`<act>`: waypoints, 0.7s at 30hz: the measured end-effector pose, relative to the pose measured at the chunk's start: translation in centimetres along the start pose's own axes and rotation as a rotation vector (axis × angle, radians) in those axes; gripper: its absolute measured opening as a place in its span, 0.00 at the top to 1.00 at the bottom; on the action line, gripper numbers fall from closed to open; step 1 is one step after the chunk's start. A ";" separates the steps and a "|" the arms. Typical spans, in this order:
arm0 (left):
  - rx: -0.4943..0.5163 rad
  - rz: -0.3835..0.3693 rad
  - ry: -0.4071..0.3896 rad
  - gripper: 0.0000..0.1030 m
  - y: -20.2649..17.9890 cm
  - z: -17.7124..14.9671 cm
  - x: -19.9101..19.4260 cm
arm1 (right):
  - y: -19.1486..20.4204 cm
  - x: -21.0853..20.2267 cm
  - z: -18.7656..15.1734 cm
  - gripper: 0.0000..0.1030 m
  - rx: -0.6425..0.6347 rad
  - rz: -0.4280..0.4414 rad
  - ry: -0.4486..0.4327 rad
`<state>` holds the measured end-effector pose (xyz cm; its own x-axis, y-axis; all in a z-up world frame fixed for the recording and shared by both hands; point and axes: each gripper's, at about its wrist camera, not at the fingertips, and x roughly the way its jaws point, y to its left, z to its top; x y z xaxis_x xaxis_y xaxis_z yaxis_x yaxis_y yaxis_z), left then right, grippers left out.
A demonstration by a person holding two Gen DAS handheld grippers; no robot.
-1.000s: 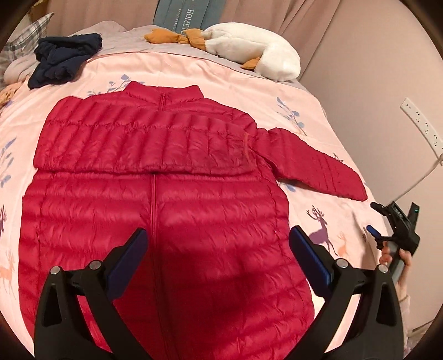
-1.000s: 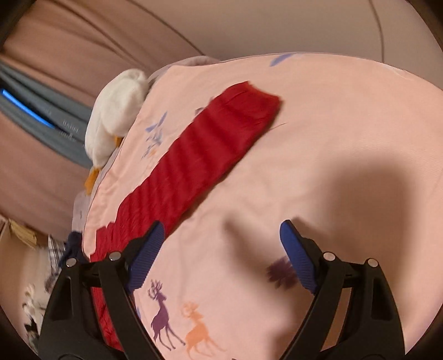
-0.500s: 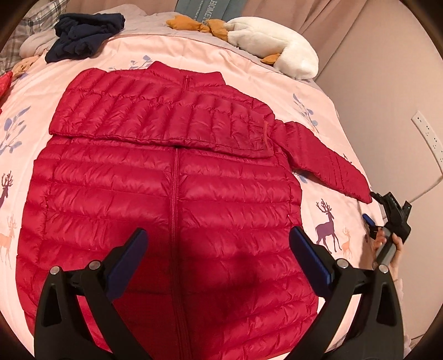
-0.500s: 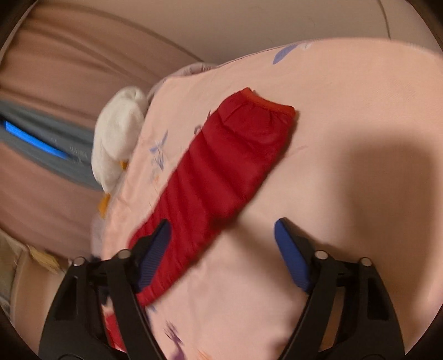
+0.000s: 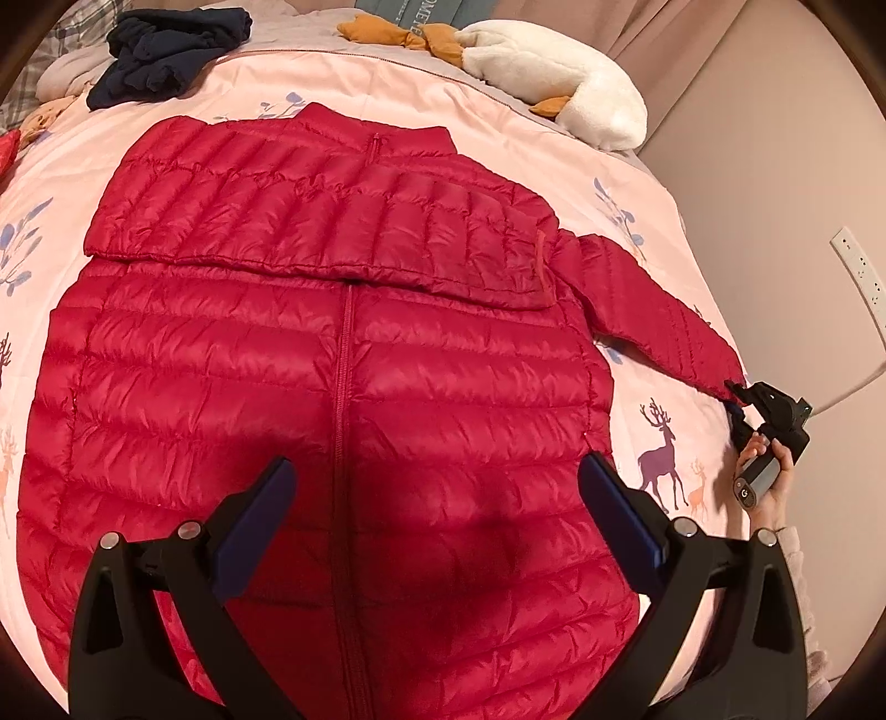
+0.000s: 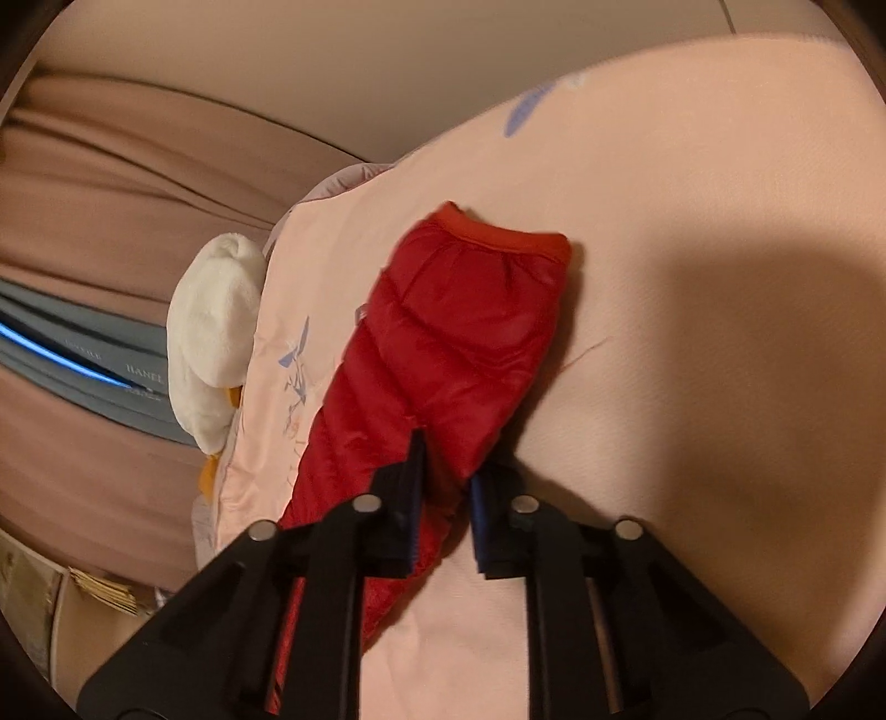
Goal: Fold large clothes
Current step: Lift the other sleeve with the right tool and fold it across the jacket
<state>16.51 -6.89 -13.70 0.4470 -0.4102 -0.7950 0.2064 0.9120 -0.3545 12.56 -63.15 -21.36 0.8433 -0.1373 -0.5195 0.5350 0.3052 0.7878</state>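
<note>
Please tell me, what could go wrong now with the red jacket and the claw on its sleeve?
1. The right claw pinches only the edge of the sleeve; the slick quilted fabric may slip out when lifted.
2. The left claw hangs open above the jacket, so pulling the sleeve could drag the whole jacket and undo the folded sleeve.

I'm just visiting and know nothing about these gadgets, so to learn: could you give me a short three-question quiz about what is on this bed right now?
1. True or false: the right gripper is shut on the outstretched sleeve of the red puffer jacket.
2. Which lies folded across the jacket's chest? A) the other sleeve B) the white plush goose C) the navy garment
3. Fill in: the left gripper hangs above the jacket's lower front with its jaws ____.

Key: 1 true: both blue pads pinch the sleeve below its cuff. 2 A: the goose and navy garment lie apart, near the head of the bed. 3 open: nothing sits between them.
</note>
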 end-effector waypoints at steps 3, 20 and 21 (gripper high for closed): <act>-0.010 0.012 -0.004 0.01 0.6 -0.1 0.0 | 4.8 -1.8 -1.1 0.92 -0.215 0.024 -0.043; -0.086 -0.056 -0.029 0.01 3.7 -0.7 -1.3 | 24.9 -5.5 -17.3 0.92 -0.868 0.281 0.059; -0.091 -0.060 -0.033 0.01 3.9 -0.7 -1.5 | 25.2 -5.3 -18.3 0.92 -0.882 0.285 0.072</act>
<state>16.05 -2.69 -14.23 0.4649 -0.4627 -0.7548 0.1549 0.8819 -0.4452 20.68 -37.48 -4.81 0.9163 0.1028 -0.3871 0.0512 0.9285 0.3678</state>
